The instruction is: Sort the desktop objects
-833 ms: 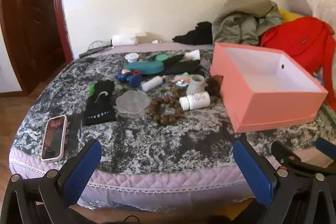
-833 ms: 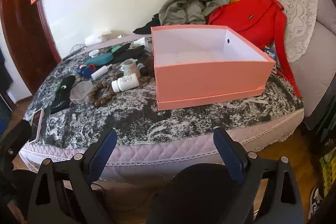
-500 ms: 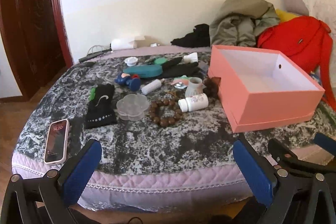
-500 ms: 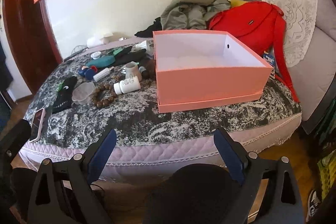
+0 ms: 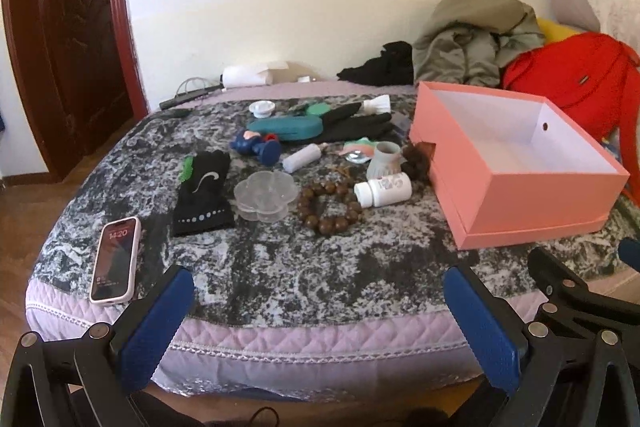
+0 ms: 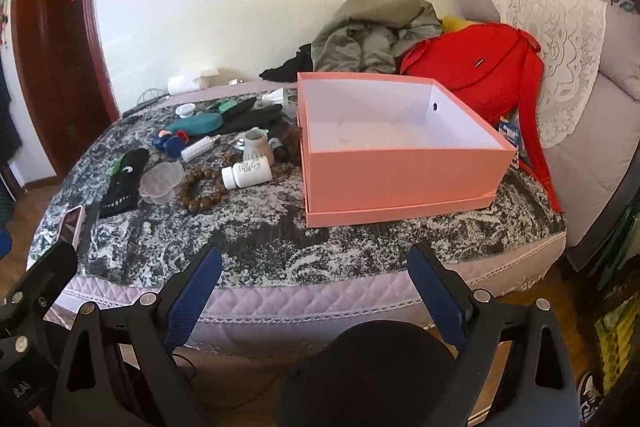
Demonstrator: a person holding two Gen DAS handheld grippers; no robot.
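While both hand-held grippers stay spread and empty, the pink box [image 5: 520,187] and clutter now sit closer.

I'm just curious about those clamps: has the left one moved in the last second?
Yes. In its own view the phone and pink box sit lower and nearer, so the left gripper has eased forward toward the bed.

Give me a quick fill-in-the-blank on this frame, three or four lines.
1. The pink box holds ____ so far.
2. The white bottle lies on its ____.
3. The phone lies nearest the bed's ____ edge in the left wrist view.
4. Both the left tool and the right tool are ____ and hold nothing.

Missing words: nothing; side; left; open
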